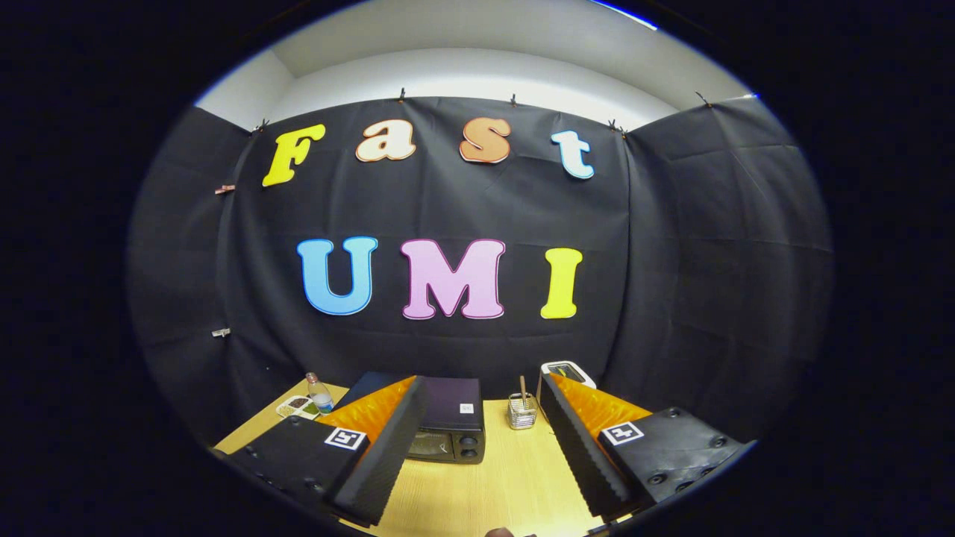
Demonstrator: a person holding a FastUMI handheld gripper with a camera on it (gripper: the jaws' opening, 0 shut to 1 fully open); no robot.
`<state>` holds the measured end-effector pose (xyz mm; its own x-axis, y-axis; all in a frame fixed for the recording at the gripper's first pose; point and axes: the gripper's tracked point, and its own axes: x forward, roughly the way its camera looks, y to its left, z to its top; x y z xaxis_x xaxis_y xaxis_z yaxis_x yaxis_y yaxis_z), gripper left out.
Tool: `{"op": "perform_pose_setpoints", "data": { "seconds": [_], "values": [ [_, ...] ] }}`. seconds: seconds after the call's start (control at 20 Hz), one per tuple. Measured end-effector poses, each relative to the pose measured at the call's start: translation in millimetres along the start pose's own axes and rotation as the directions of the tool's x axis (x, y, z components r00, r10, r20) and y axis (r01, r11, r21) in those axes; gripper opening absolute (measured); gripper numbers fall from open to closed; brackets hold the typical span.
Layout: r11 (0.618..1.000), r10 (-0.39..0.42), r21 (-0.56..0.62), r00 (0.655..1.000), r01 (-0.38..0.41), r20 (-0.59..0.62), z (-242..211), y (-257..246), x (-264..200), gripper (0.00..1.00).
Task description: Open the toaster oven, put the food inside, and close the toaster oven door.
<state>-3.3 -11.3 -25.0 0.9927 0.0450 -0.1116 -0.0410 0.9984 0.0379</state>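
The gripper (481, 455) was held above the near part of the surface (496, 485), its two fingers spread wide with nothing between them but bare wood-grain top.

Far left, near the rear corner of the surface, a small tray (297, 406) with what looked like compartments lay flat. Just beside it on the right stood a clear plastic bottle (319, 394), upright, with a dark cap. A dark flat item (369, 386) lay behind the left finger (384, 455); its nature could not be determined.

The toaster oven (450, 426) sat beyond the fingers, left of centre, partly hidden by the left finger. Its door was closed and two round knobs were visible at the right of its front face. The top carried a small white sticker.

Right of the toaster oven, apart from it, stood a small wire mesh holder (521, 412) with a thin wooden stick upright in it. Further right, behind the right finger (578, 447), a white device (567, 370) with a dark top panel rested near the booth wall.
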Motion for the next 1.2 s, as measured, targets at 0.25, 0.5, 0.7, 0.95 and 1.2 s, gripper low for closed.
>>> {"op": "perform_pose_setpoints", "data": {
  "seconds": [0.25, 0.5, 0.7, 0.95, 1.2],
  "values": [
    [1.0, -0.013, -0.013, 1.0, 0.013, 0.022, 0, 2, 0, 0.98],
    [1.0, -0.015, 0.027, 1.0, 0.015, -0.003, -5, -2, 4, 0.99],
    [0.999, -0.024, 0.035, 1.0, 0.024, -0.006, -6, -6, 6, 0.99],
    [0.999, -0.032, 0.041, 1.0, 0.032, -0.002, -4, -7, 6, 0.98],
    [0.999, -0.034, 0.03, 0.999, 0.034, 0.004, -3, -7, 6, 0.98]
  ]
}}
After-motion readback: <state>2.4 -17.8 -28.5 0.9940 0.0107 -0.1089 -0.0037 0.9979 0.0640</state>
